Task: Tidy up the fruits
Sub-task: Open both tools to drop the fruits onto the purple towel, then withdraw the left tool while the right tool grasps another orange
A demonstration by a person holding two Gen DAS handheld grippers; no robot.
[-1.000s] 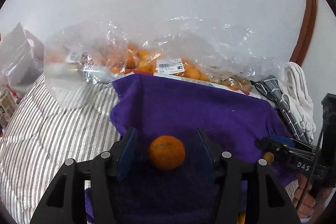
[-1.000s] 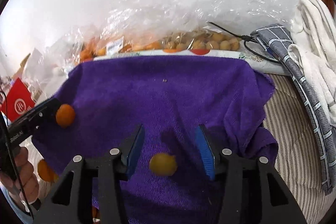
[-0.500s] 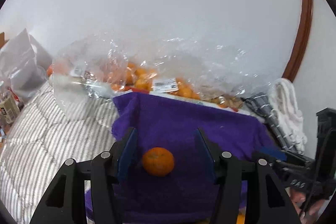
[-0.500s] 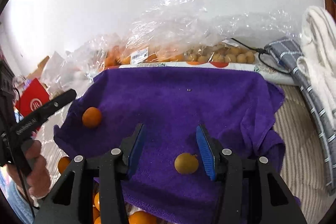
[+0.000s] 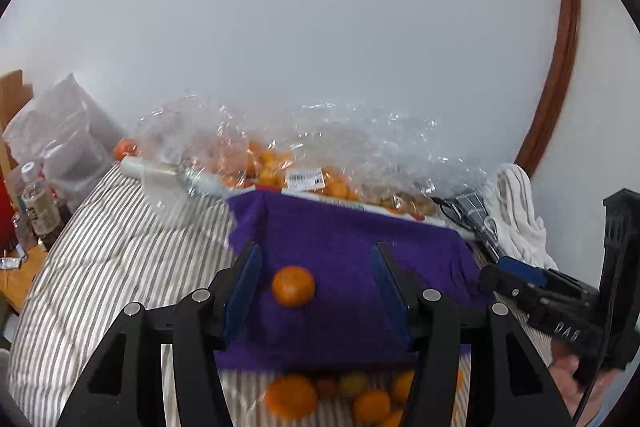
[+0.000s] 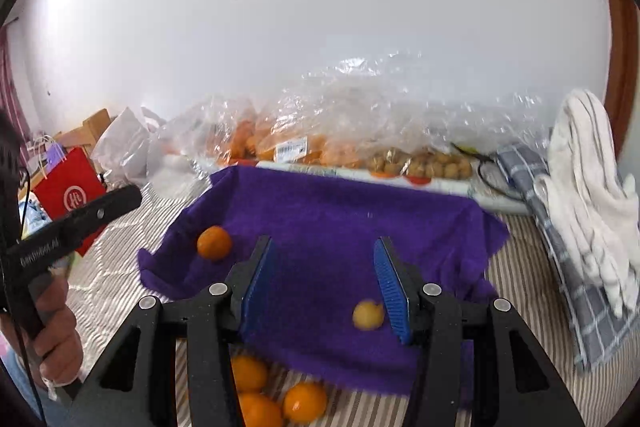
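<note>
An orange [image 5: 293,285] rests on the purple towel [image 5: 348,239], below and between the blue pads of my left gripper [image 5: 316,283], nearer the left pad and untouched. My left gripper is open. In the right wrist view a small yellow fruit [image 6: 368,314] lies on the towel [image 6: 340,211] just inside the right pad of my right gripper [image 6: 324,279], which is open and holds nothing. The same orange [image 6: 214,242] sits on the towel's left part. Each gripper shows at the edge of the other's view: the right gripper [image 5: 496,273] and the left gripper [image 6: 128,197].
Clear plastic bags of oranges [image 5: 280,167] and small brown fruits [image 6: 424,163] line the wall behind the towel. Loose oranges [image 6: 304,401] lie on the striped bedding [image 5: 112,259] at the towel's near edge. White cloth and a checked cloth [image 6: 560,227] lie right; a red bag [image 6: 72,195] stands left.
Both grippers have drawn back and risen from the towel. The orange and the yellow fruit stay on it, now lower and smaller in view. Loose oranges at the near edge have come into sight.
</note>
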